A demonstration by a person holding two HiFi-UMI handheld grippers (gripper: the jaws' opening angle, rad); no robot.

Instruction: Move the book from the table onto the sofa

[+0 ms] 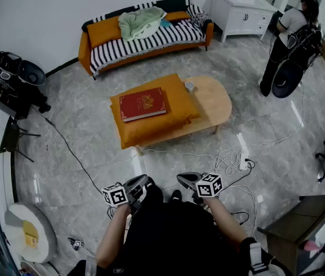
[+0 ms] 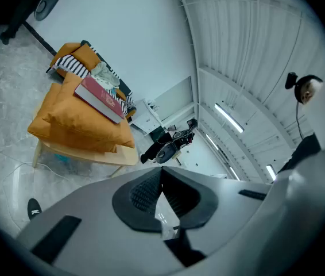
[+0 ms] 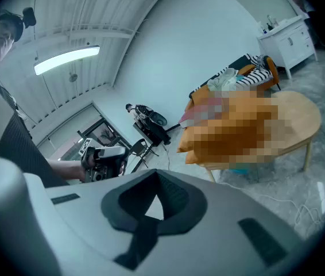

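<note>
You hold both grippers low in front of your body, above the floor (image 1: 93,137), side by side and pointing toward the furniture. Your left gripper (image 1: 138,184) has its fingers (image 2: 142,191) pressed together with nothing between them. Your right gripper (image 1: 186,179) is the same, its fingers (image 3: 177,199) closed on nothing. The red book (image 1: 143,104) lies flat well ahead of both pairs of fingers, untouched. It sits on an orange cushion (image 1: 177,108), which rests on the pale wooden counter (image 1: 215,103). In the left gripper view the book shows above and to the left of the closed fingertips, far off. A small cup (image 1: 189,86) stands on the counter just past the cushion's far corner as seen from your fingers. White cables (image 1: 231,163) lie on the floor between your right fingers and the counter. Beyond the book, farther from the fingers, the sofa (image 1: 174,34) stands against the wall with a striped cover and a green cloth (image 1: 141,22) heaped on its seat. Far ahead and to the right of your right fingers a person (image 1: 289,33) stands beside a white cabinet (image 1: 244,13).
</note>
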